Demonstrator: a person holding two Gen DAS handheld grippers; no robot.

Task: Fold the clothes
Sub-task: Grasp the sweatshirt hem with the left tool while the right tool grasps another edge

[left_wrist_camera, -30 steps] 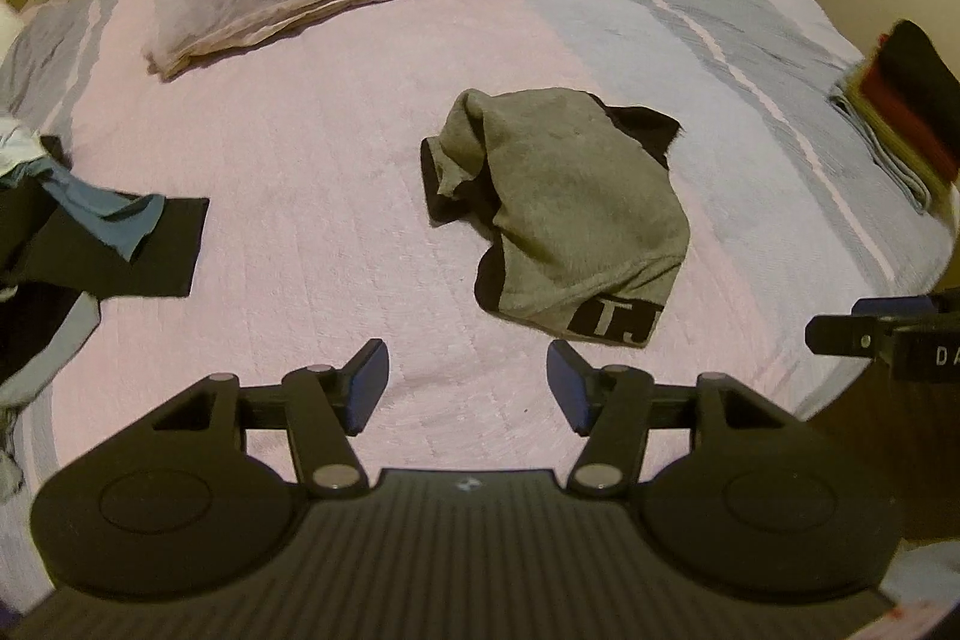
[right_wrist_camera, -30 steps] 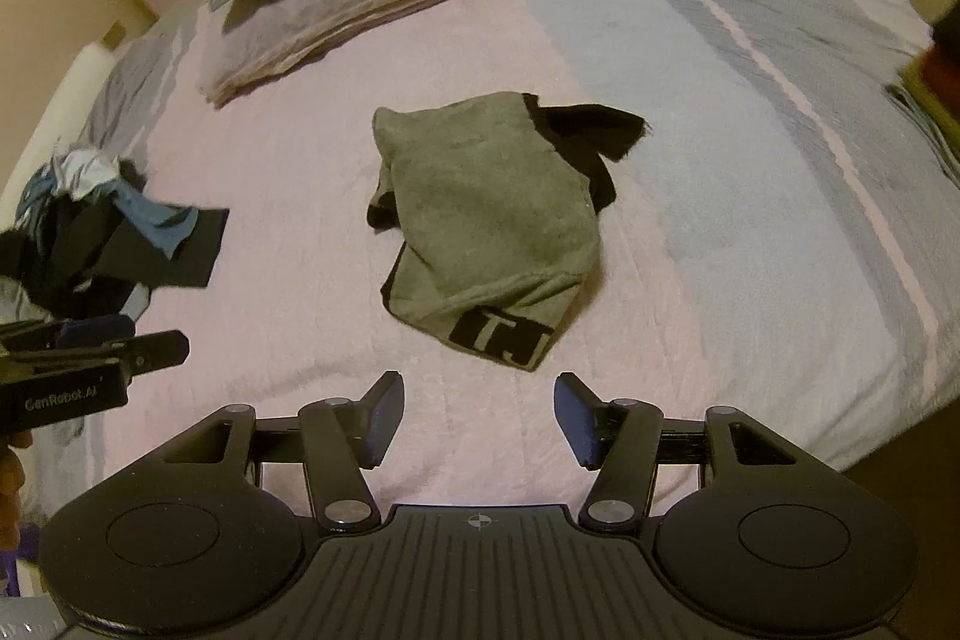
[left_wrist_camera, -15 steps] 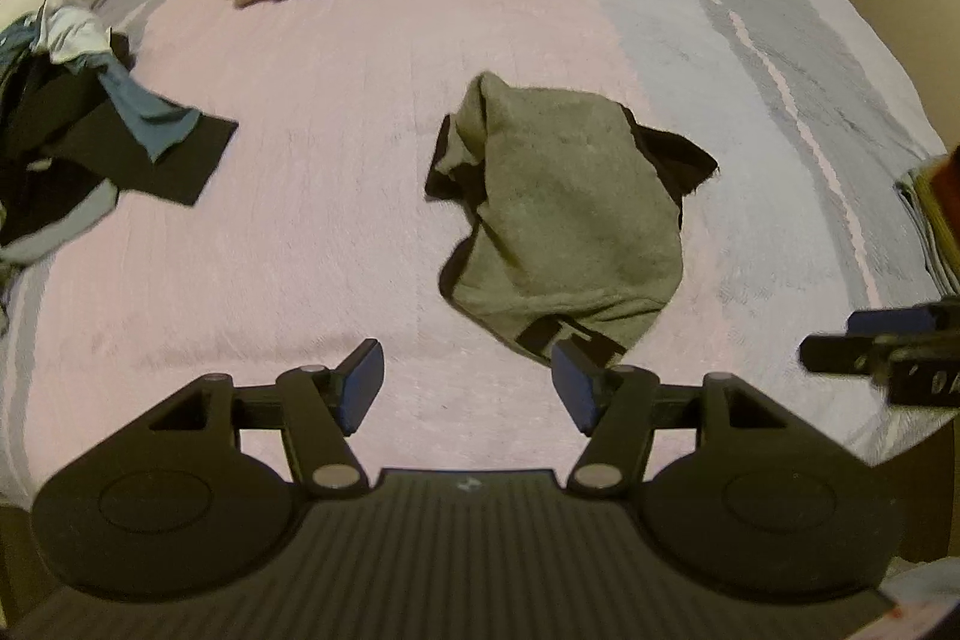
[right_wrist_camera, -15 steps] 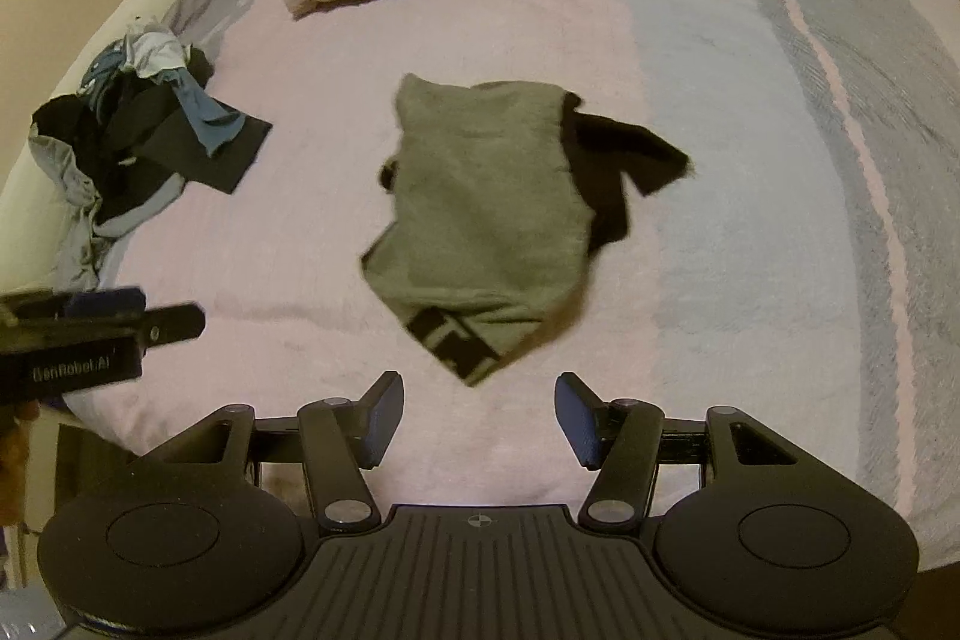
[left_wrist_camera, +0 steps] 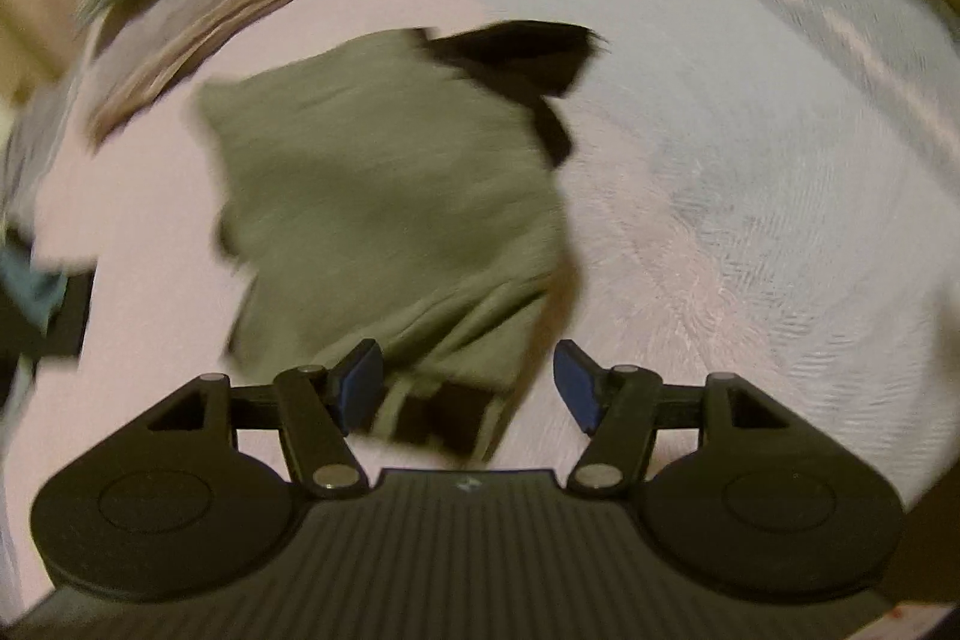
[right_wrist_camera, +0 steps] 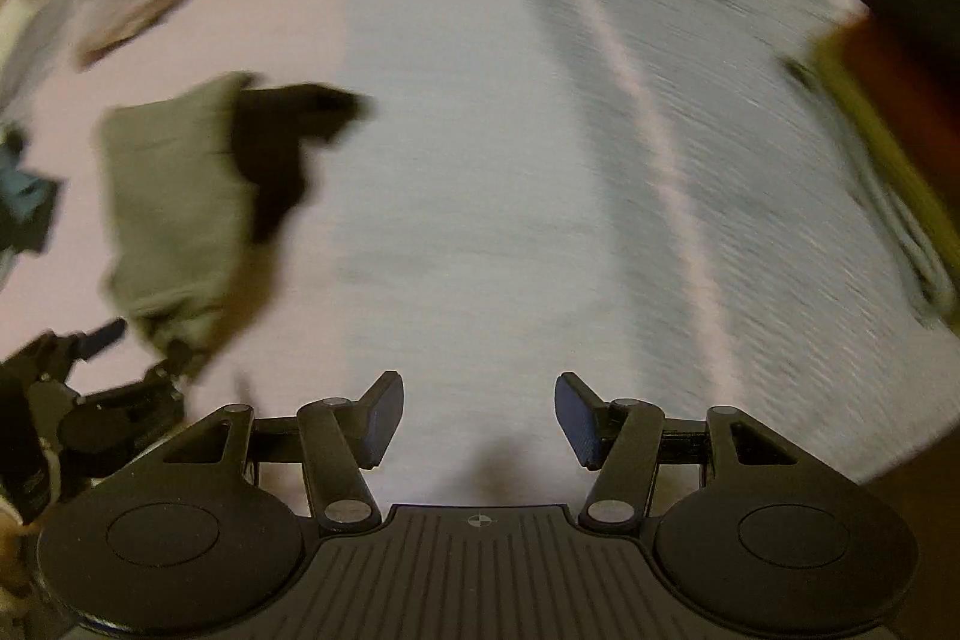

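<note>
Bed [left_wrist_camera: 750,220]: striped cover, pillows at head.
Shirt [left_wrist_camera: 384,196]: crumpled olive, mid-bed toward near edge, unfolded.
Left gripper [left_wrist_camera: 468,382]: jaws wide, empty, straddling shirt's near hem, likely to pinch it.
Right gripper [right_wrist_camera: 474,418]: wide open, empty, over bare cover.

The left gripper [left_wrist_camera: 468,388] has its fingers [left_wrist_camera: 360,382] spread wide over the near hem of a crumpled olive garment [left_wrist_camera: 390,196] with black parts, lying on the pink-grey bed [left_wrist_camera: 750,196]. The view is blurred.
</note>
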